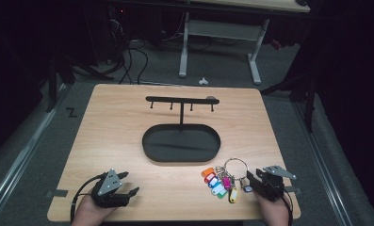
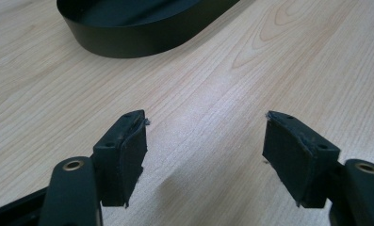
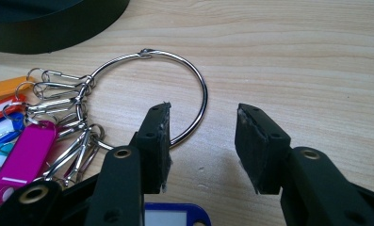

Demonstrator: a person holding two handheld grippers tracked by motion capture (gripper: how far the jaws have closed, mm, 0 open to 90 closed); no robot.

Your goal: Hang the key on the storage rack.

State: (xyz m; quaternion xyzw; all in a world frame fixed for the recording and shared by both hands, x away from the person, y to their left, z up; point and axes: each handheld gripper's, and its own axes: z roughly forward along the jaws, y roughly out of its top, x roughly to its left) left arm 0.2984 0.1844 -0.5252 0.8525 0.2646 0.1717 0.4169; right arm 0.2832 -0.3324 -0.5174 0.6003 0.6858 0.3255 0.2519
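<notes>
So the key ring is a big shiny wire loop with a bunch of small clips and glossy plastic tags in orange, blue, pink, green and yellow, lying flat on the pale woodgrain desk just in front of the matte black oval tray with its hook stand. Right gripper sits low at the desk's near right corner, fingers apart, one rubbery pad over the ring's edge, not gripping it. Left gripper rests near left, fingers apart on nothing, well away from the ring.
</notes>
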